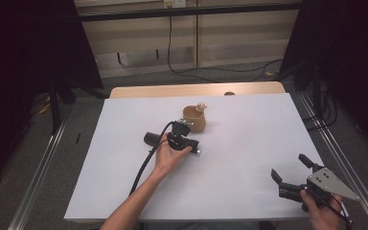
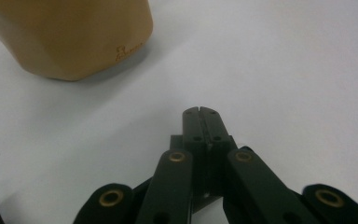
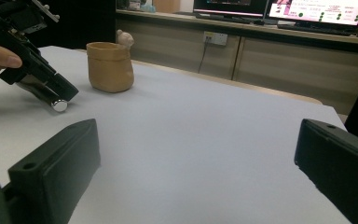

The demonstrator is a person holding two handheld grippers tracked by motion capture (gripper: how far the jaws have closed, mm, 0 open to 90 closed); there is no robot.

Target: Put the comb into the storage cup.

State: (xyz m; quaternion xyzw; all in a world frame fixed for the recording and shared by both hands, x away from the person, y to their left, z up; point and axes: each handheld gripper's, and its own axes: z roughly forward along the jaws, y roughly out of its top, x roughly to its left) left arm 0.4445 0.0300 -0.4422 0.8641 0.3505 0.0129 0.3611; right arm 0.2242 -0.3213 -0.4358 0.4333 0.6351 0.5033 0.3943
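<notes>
Left forearm entered from the bottom centre of the high view, angled up toward mid-frame, its hand (image 1: 168, 155) wrapped around the left tongs (image 1: 191, 146); in the left gripper view the two black jaws met tip to tip with nothing between them. Right hand (image 1: 322, 211) rested at the lower right corner, holding the right tongs (image 1: 290, 168) low over the tabletop (image 1: 249, 143); its jaws were spread wide and empty. One tan pot (image 1: 194, 119), squat, matte and faceted with a rolled rim, stood just above centre, near the left tongs but apart. One small pale figurine (image 1: 201, 106) sat at its rim. The tabletop was flat, smooth and white.
</notes>
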